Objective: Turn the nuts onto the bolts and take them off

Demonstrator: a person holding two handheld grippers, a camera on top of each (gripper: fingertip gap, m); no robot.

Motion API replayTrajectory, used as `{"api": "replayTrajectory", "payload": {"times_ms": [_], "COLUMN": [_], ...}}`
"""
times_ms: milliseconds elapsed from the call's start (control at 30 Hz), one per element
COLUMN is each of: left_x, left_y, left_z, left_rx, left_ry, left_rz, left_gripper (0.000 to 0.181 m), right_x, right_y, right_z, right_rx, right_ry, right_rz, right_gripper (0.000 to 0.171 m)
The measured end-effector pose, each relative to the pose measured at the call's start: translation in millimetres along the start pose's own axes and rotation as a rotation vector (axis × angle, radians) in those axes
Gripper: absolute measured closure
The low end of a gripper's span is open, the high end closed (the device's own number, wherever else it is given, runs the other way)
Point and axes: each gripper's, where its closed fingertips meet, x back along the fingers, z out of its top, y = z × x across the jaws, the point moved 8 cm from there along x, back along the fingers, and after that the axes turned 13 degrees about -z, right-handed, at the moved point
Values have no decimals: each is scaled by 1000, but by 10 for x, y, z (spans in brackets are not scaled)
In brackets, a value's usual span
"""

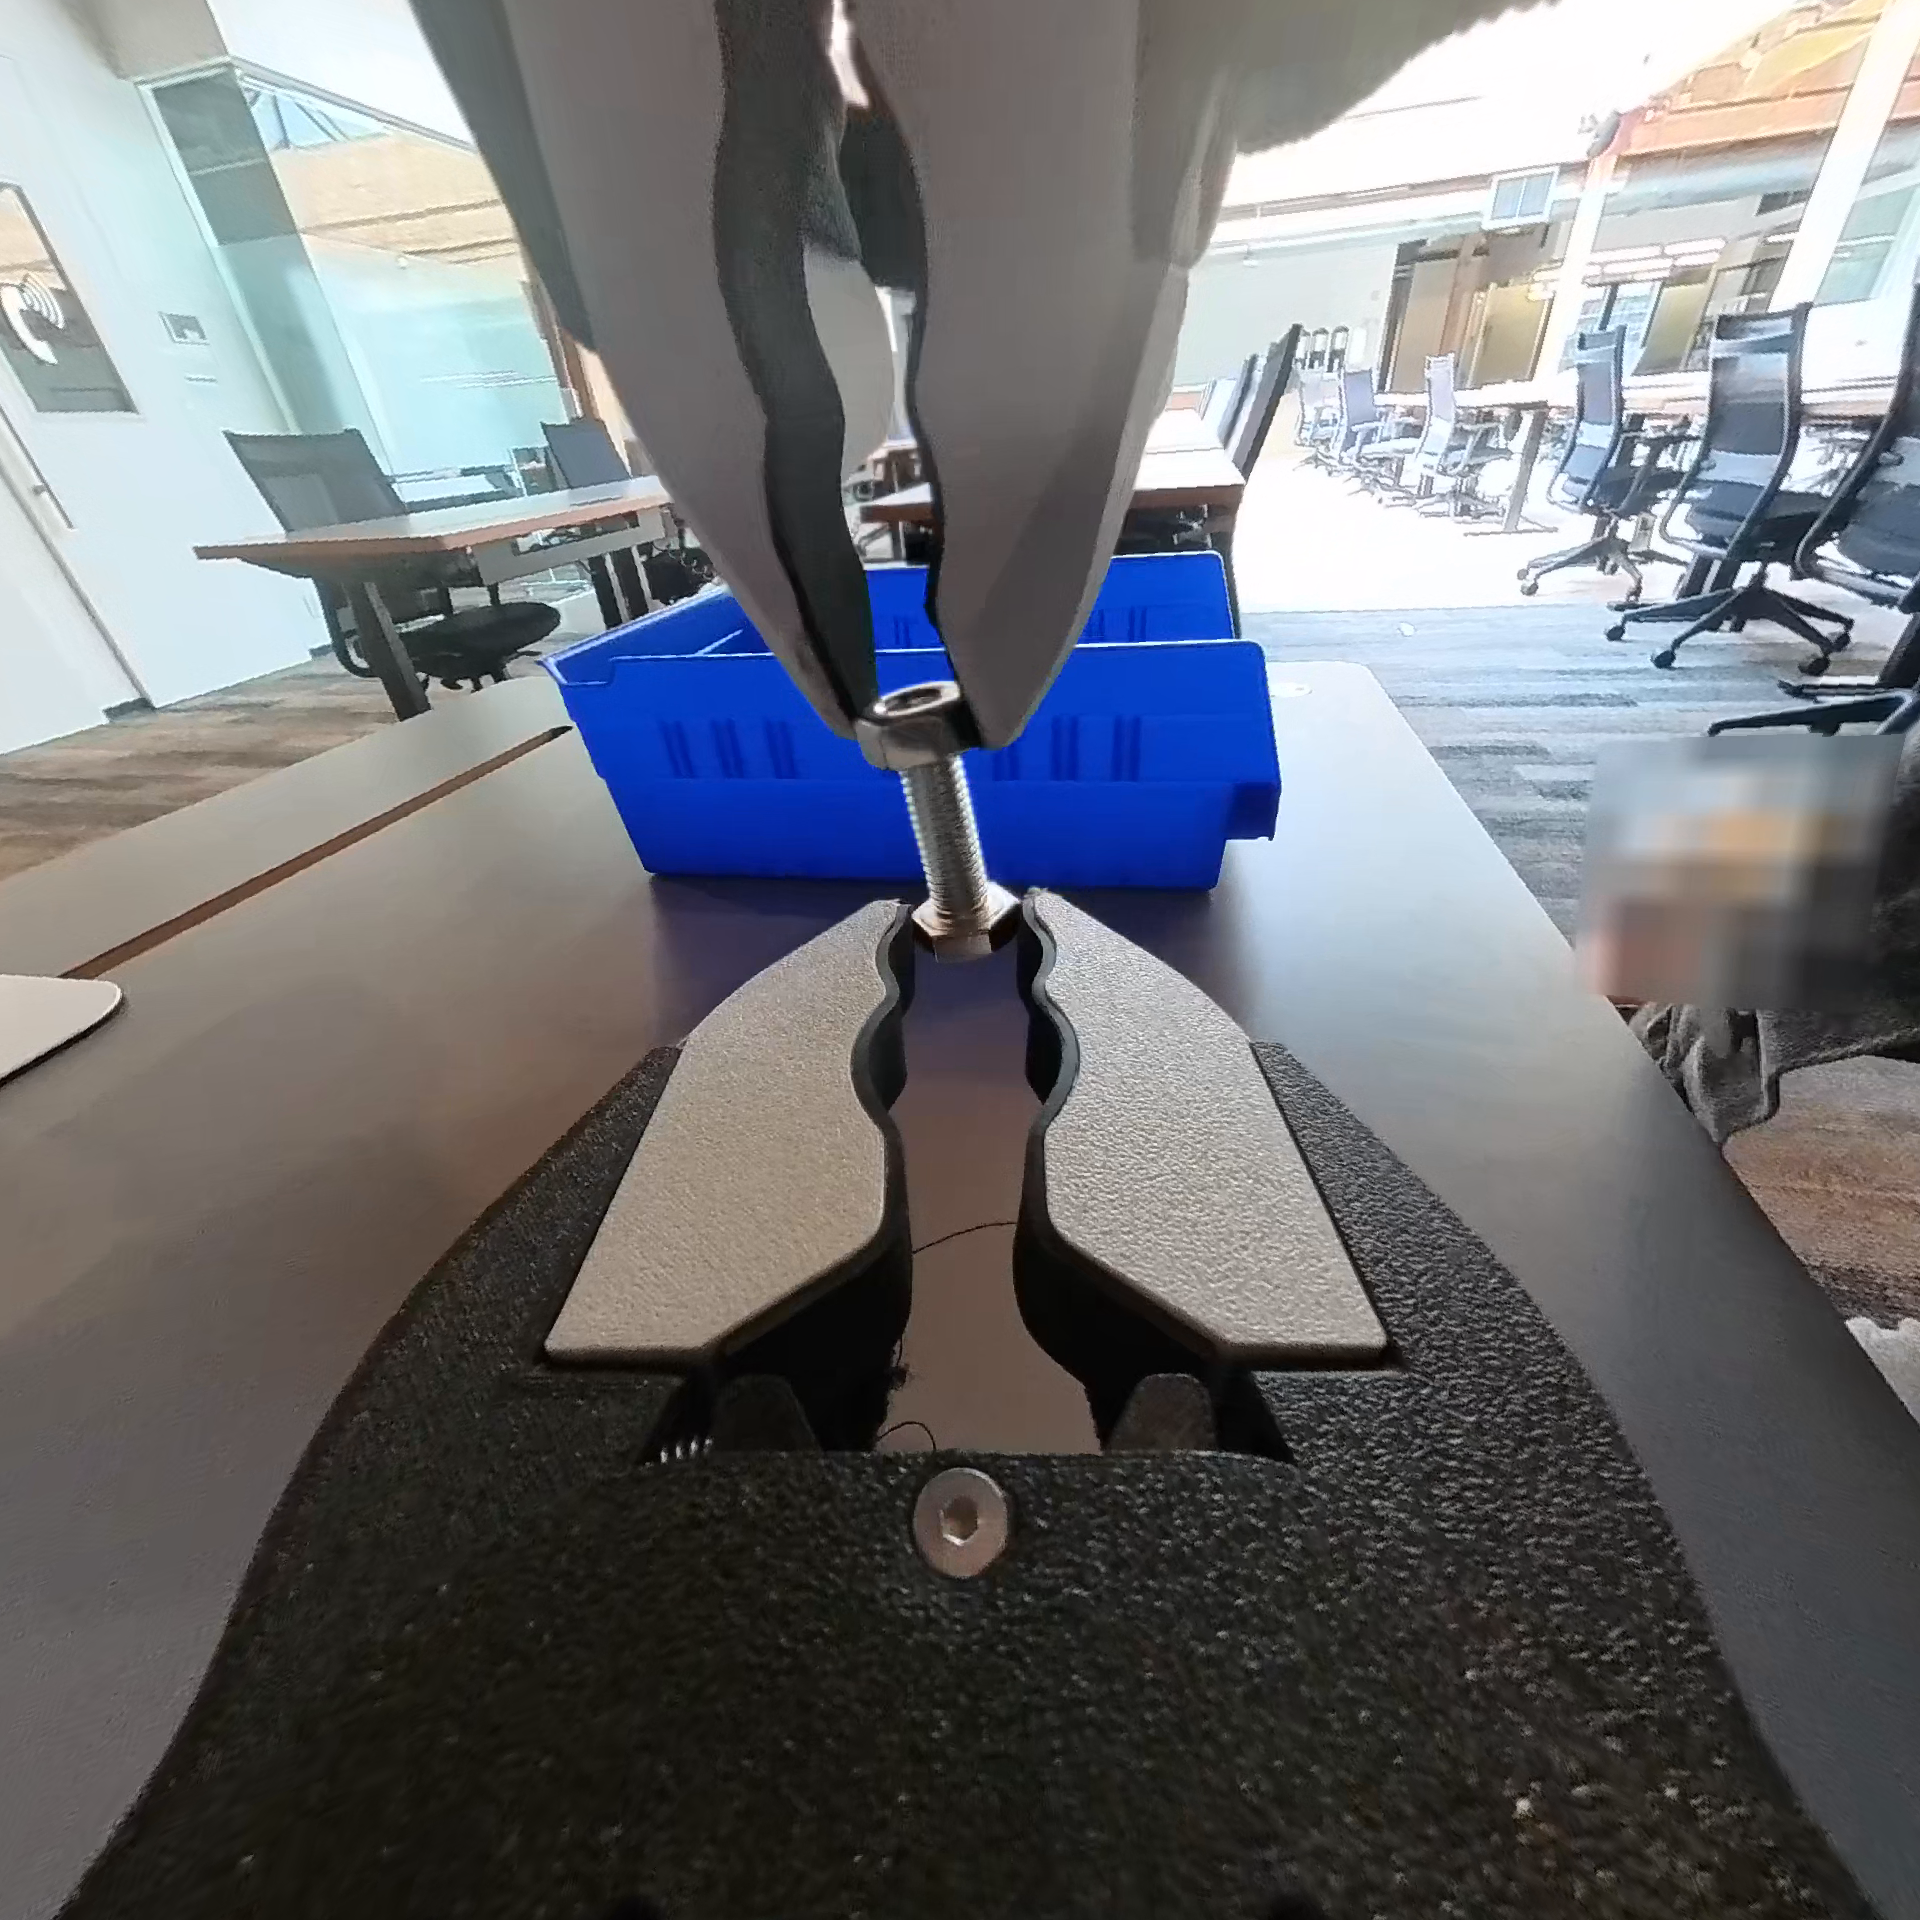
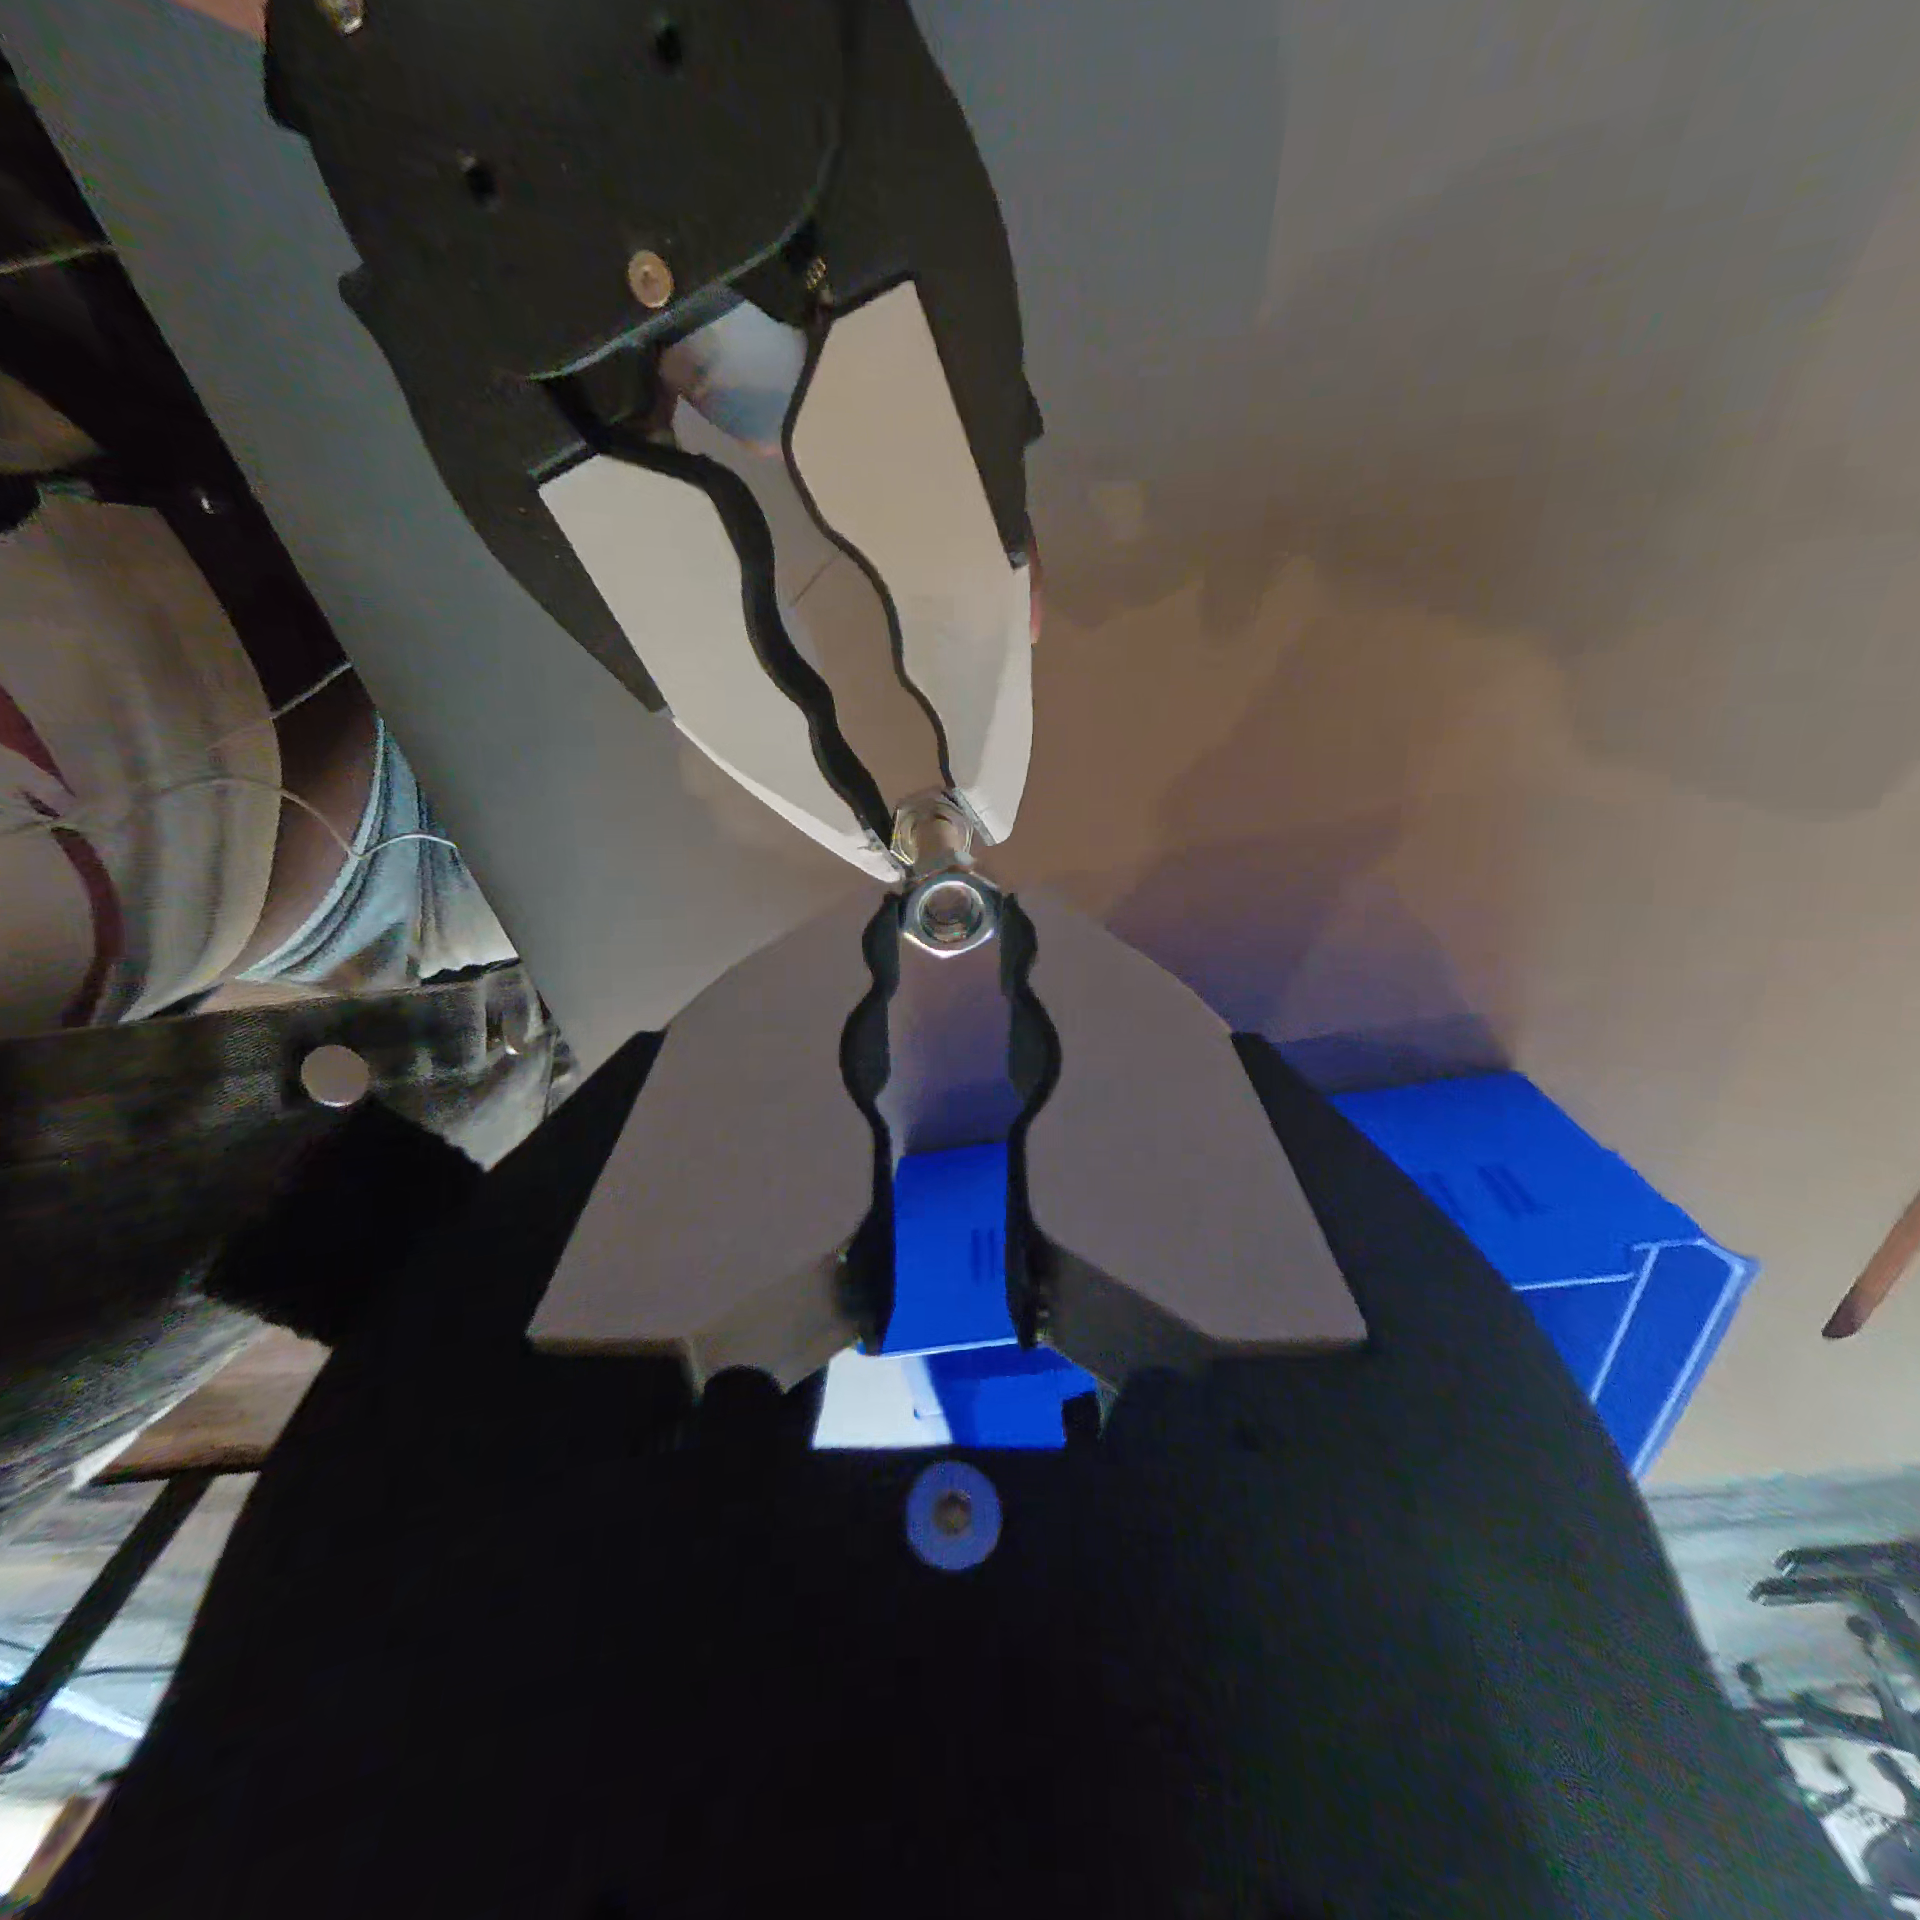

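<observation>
gripping the bolt [image 1: 948,831] by its hex head, the left gripper [image 1: 958,928] is clenched so the shank stands upright ahead of its jaws and cannot spin, above the table [image 1: 312,1039] and in front of the blue bin [image 1: 1122,748]. the nut [image 1: 916,719] is pinched at the shank's top end by the right gripper [image 2: 943,920], brought down from above so it can be twisted along the thread; whether it is being wound on or off cannot be told.

Blue bins [image 1: 935,769] on dark table [image 1: 416,1039], office chairs [image 1: 1745,488] behind
</observation>
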Motion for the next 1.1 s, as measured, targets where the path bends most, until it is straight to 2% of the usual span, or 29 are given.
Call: {"api": "replayTrajectory", "payload": {"times_ms": [33, 67, 200, 267, 300, 367, 567, 633, 700, 833, 1000, 1100], "left_x": [7, 17, 13, 6, 5, 4, 5, 7, 6, -1, 2, -16], "left_y": [-2, -6, 4, 14, 15, 13, 17, 17, 15, 16, 0, 15], "left_z": [3, 7, 4, 2, 1, 2, 3, 3, 3, -2, -1, -8], "left_rx": [3, 7, 10, 7, 8, 12, 11, 12, 11, -4, -3, -23], "left_ry": [9, 20, 15, 9, 8, 9, 11, 12, 12, -1, 0, -23], "left_rz": [-2, -4, -21, -31, -36, -47, -61, -63, -57, -23, 19, 23], "left_gripper": [163, 163, 163, 163, 163, 163, 163, 163, 163, 163, 163, 163], "right_x": [6, 18, 82, 90, 93, 93, 18, 6, 5, -7, -4, -25], "right_y": [3, 12, 58, 26, -2, -40, -58, -59, -55, -63, -51, -51], "right_z": [-1, 1, 27, 24, 33, 69, 112, 108, 103, 87, 45, 4], "right_rx": [23, 77, 465, 661, 727, 817, 942, 949, 911, 677, 194, -40], "right_ry": [12, 28, 100, 121, 150, 202, 205, 202, 205, 159, 70, 45], "right_rz": [-1, -7, -127, -107, -68, -5, 41, 43, 44, 19, -50, -28], "right_gripper": [144, 132, 115, 119, 128, 136, 143, 153, 153, 154, 154, 144]}}
